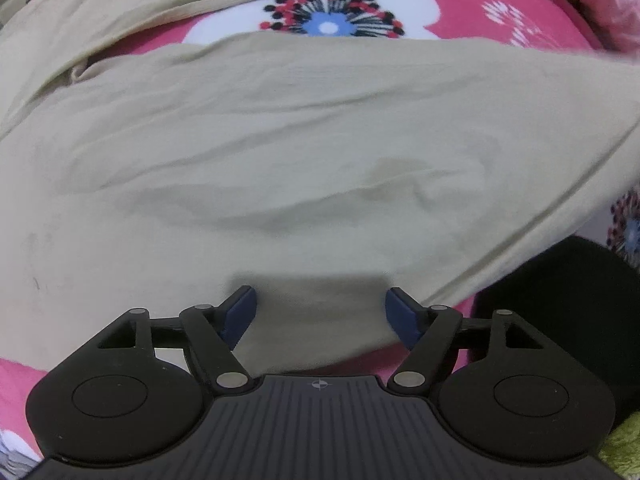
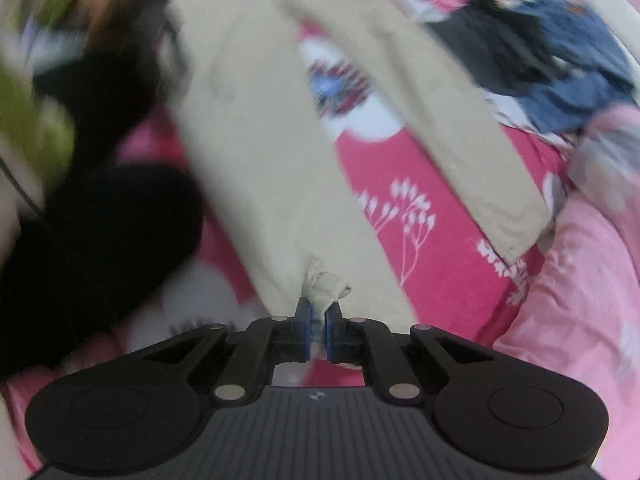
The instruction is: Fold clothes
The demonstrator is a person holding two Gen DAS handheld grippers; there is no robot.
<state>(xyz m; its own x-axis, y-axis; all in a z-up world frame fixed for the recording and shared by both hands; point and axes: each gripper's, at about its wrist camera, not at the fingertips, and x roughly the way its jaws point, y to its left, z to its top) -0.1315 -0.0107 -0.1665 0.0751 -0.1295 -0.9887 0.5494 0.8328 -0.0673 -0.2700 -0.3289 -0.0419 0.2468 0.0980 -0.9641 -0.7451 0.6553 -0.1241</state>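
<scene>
Black linkage arms and blue-padded fingers of the left gripper [image 1: 321, 312] fill the bottom of the left wrist view, the jaws spread wide with nothing between them. Just beyond the pads lies a pair of beige trousers [image 1: 280, 152], one leg stretched across the frame from left to right, creased and faintly stained near its middle. Above it the pink floral bedsheet [image 1: 472, 16] shows through, with a large white flower printed with red, black and blue dots, and past that runs the second leg of the trousers. At lower right a black garment [image 1: 560, 292] sits beside the trouser leg, and a scrap of green fabric [image 1: 624, 448] peeks in at the corner.

From the right wrist view — heavily blurred — the green fabric [image 2: 32, 112] and the black garment [image 2: 100, 232] sit to the left. At centre, the right gripper [image 2: 318, 326] is clamped on a bunched hem of the trousers [image 2: 256, 152], the cloth pinched between the blue pads (a small tuft sticks up above them). Both legs fan away from it over the bedsheet [image 2: 440, 160]. Farther right lie a blue denim garment [image 2: 568, 60] and a pale pink blanket [image 2: 580, 300].
</scene>
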